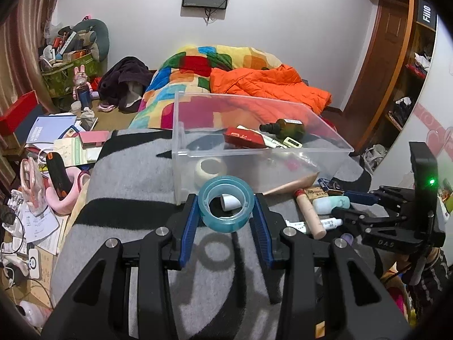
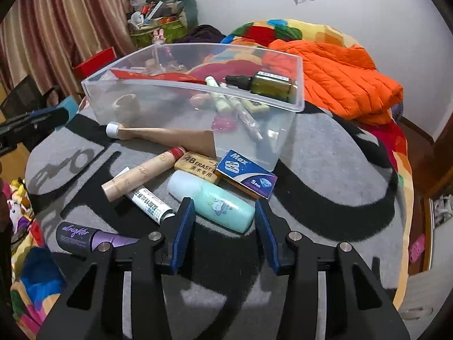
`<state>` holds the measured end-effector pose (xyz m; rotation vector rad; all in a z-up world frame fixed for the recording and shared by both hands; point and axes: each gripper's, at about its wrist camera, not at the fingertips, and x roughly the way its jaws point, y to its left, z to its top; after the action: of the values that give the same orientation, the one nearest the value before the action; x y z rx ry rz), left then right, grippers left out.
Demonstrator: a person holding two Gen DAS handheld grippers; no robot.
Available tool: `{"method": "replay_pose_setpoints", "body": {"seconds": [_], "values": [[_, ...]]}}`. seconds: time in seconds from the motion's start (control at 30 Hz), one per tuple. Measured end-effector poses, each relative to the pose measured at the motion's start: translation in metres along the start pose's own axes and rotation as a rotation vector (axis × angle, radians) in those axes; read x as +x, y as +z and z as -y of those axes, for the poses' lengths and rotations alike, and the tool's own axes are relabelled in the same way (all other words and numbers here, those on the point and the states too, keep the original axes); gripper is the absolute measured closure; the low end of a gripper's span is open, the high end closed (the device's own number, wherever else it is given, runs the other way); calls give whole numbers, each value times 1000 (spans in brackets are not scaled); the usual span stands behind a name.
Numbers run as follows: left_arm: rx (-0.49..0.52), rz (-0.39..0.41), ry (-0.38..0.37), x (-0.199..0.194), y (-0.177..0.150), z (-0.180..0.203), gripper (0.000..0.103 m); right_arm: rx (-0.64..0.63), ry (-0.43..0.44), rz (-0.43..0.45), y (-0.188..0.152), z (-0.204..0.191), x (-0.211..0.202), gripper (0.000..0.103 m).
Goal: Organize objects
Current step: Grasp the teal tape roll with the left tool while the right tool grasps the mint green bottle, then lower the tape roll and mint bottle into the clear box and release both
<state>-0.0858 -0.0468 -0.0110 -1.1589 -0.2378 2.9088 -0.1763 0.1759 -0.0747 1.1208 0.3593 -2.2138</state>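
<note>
— What's my left gripper (image 1: pixel 226 212) got?

— I have it clamped on a glossy ring of blue tape (image 1: pixel 225 207), raised just in front of the clear plastic bin (image 1: pixel 325 130).

— And my right gripper (image 2: pixel 225 215)?

— Fingers apart, straddling the smooth mint bottle (image 2: pixel 218 199) lying on the fuzzy grey-and-black blanket (image 2: pixel 325 170). Only this view shows the Max box (image 2: pixel 246 174) and purple tube (image 2: pixel 90 238); the left shows cluttered floor beside the bed.
</note>
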Motion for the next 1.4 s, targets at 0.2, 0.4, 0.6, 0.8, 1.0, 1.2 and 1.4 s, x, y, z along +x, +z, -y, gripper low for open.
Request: {"method": "replay_pose_setpoints", "body": {"seconds": [0.2, 0.4, 0.6, 0.8, 1.0, 1.2, 1.4], "values": [[35, 13, -2, -1, 8, 9, 65, -137, -44, -35, 8, -14, 4, 62], [66, 43, 8, -2, 26, 15, 65, -217, 8, -81, 15, -21, 8, 62], [53, 47, -12, 2, 39, 11, 65, -206, 122, -120, 4, -24, -5, 75], [52, 43, -13, 6, 41, 10, 65, -200, 86, -105, 15, -26, 0, 75], [64, 46, 4, 6, 46, 9, 64, -204, 131, -110, 22, -32, 13, 75], [71, 58, 23, 14, 62, 5, 64, -192, 137, -71, 14, -38, -6, 80], [61, 33, 31, 36, 76, 0, 64, -131, 138, 54, 26, -29, -51, 80]]}}
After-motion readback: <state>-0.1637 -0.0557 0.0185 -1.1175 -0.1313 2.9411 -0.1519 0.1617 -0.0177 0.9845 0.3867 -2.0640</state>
